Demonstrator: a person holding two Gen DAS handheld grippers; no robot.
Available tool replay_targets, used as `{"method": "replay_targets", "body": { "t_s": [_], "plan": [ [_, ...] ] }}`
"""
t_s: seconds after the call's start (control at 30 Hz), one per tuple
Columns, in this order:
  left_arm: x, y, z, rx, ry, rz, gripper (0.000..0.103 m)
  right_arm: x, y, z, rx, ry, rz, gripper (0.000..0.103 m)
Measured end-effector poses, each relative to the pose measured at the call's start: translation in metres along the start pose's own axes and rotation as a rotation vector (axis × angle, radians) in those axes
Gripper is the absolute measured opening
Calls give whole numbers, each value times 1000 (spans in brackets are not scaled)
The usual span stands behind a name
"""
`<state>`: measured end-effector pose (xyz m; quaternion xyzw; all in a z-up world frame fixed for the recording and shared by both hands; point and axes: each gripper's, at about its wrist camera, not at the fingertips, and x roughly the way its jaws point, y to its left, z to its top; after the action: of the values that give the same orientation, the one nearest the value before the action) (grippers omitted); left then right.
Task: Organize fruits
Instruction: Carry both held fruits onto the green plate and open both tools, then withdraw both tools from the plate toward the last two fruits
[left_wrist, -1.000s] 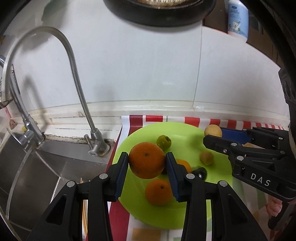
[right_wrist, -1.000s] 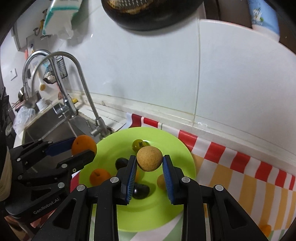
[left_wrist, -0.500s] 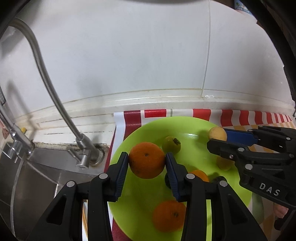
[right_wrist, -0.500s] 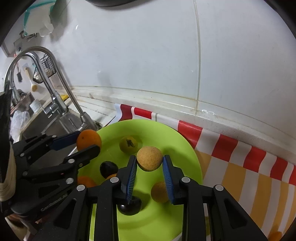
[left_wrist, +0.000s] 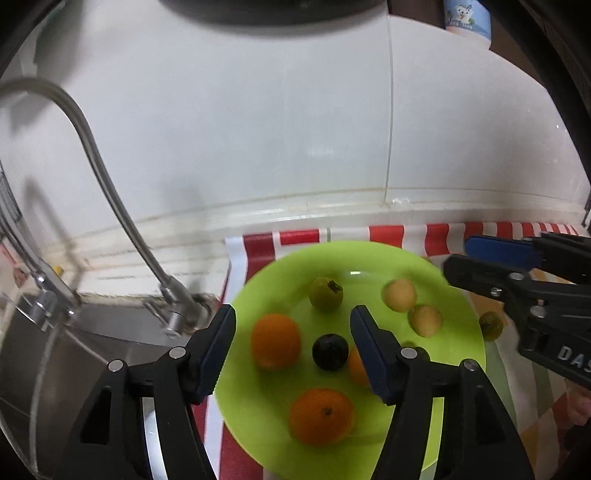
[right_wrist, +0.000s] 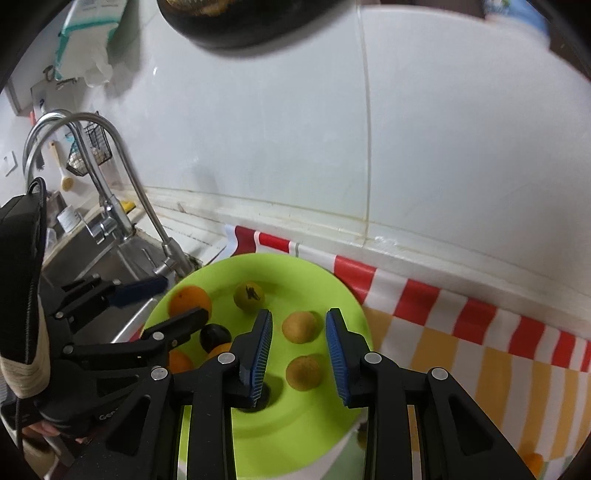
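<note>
A lime green plate (left_wrist: 458, 280) (right_wrist: 314, 424) holds several fruits. My left gripper (left_wrist: 291, 350) is open above the plate, and an orange (left_wrist: 275, 345) lies on the plate between its fingers; the same orange shows in the right wrist view (right_wrist: 190, 301). My right gripper (right_wrist: 299, 347) is open, and a tan round fruit (right_wrist: 300, 326) lies on the plate between its fingers, with a second tan fruit (right_wrist: 303, 372) just nearer. A green fruit (left_wrist: 325, 293), a dark plum (left_wrist: 330, 351) and another orange (left_wrist: 320, 415) also lie on the plate.
A steel faucet (left_wrist: 110, 195) and sink (left_wrist: 44, 347) are left of the plate. A red, white and yellow striped cloth (right_wrist: 461, 332) lies under it. A small green fruit (left_wrist: 490, 325) sits on the cloth right of the plate. White tiled wall behind.
Both grippers have opened. The orange has dropped from my left gripper onto the plate, and the tan fruit from my right gripper onto the plate.
</note>
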<state>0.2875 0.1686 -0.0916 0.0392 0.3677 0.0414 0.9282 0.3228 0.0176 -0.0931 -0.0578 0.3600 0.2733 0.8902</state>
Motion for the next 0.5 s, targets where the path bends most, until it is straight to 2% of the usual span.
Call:
{"method": "replay_targets", "body": {
  "t_s": [0.1, 0.2, 0.27, 0.43, 0.5],
  "plan": [
    [-18, -3, 1, -10, -21, -17, 63, -15, 1, 0, -1, -20, -12, 31],
    [-38, -9, 0, -11, -44, 2, 63, -31, 0, -2, 8, -40, -15, 33],
    [-54, -12, -1, -21, -63, -4, 64, -45, -2, -4, 20, -63, -20, 39],
    [-90, -22, -5, -54, -107, -16, 70, -82, -4, -10, 38, -106, -34, 39],
    [-103, -27, -7, -59, -130, -15, 71, -97, -5, -12, 45, -127, -43, 42]
  ]
}}
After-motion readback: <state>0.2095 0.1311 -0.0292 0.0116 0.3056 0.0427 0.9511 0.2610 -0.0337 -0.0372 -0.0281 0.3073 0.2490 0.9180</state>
